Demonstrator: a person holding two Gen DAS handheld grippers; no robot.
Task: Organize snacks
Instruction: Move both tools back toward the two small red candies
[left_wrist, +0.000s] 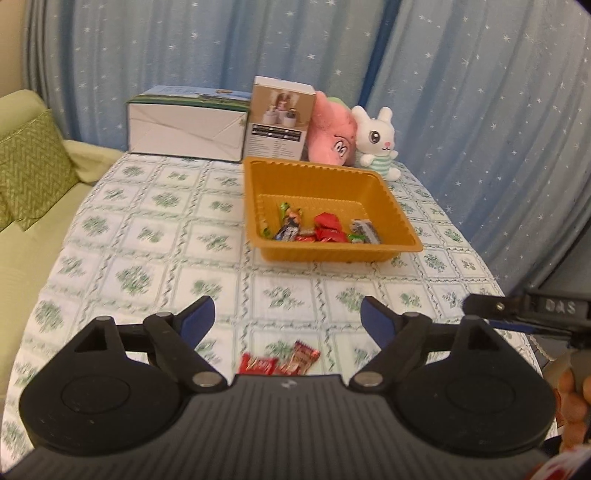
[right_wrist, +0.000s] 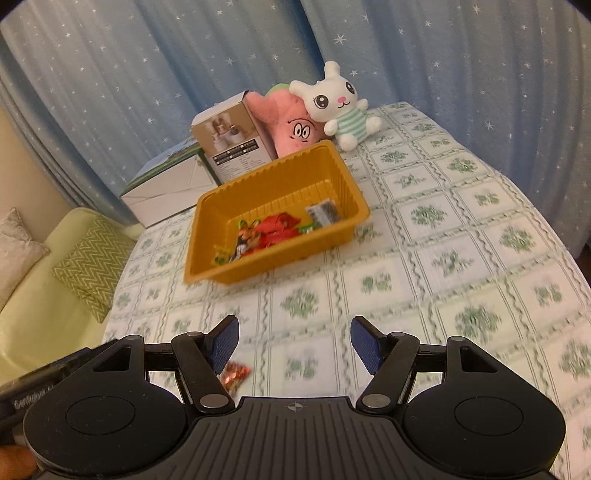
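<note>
Floral tablecloth (left_wrist: 147, 236) spread wide. Orange tray (left_wrist: 406, 236) mid-table, holding wrapped candies (left_wrist: 327, 227). Left gripper (left_wrist: 288, 317) gaping wide, empty, above two red snack packets (left_wrist: 277, 363) on the cloth. Right gripper (right_wrist: 294, 341) wide too, gripping nothing.

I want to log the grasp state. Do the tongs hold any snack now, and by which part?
Nothing is held. Left tongs and right tongs are open and empty; red snacks lie loose on the table.
</note>
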